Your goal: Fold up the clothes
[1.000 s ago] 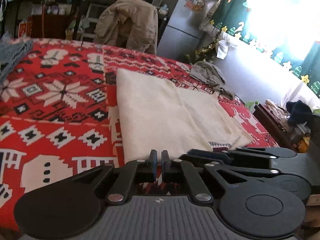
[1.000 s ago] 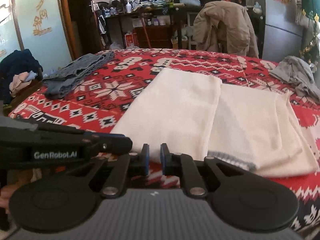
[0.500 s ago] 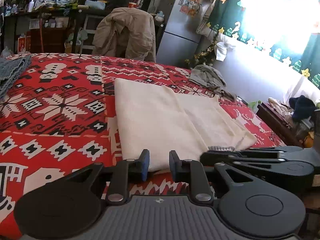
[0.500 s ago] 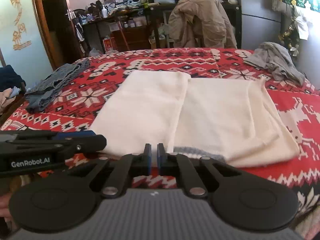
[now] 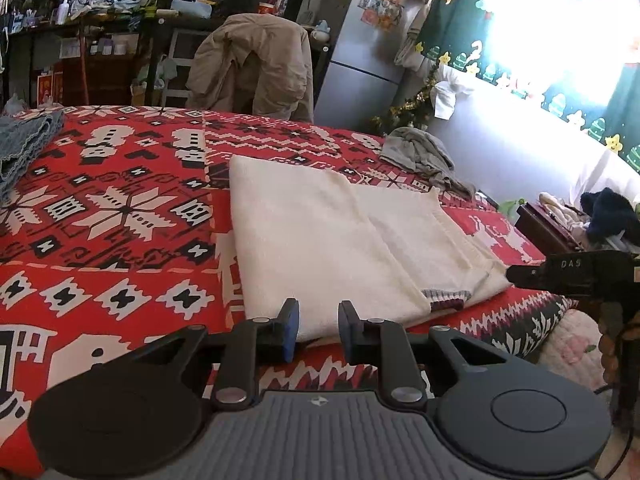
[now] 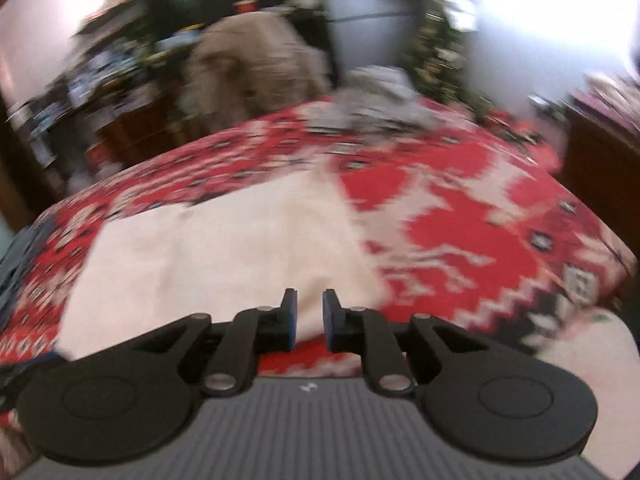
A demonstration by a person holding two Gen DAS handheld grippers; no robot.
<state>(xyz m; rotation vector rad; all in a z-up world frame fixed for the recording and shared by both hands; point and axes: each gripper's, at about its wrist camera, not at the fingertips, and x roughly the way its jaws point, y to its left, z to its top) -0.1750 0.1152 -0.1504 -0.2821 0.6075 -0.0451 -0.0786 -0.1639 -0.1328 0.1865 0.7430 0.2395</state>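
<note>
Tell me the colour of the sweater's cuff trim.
Grey and dark maroon stripes on the cream sweater's cuff; left wrist view shows it best.

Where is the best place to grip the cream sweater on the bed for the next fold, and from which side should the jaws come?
Probably the near bottom edge of the cream sweater, coming in low from the bed's near side. That edge lies flat just ahead of the open left gripper, and the striped hem marks its right corner.

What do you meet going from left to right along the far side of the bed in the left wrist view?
Blue-grey knitted garment at the left edge → folded cream knit sweater → crumpled grey garment → black right gripper reaching in from the right edge.
</note>
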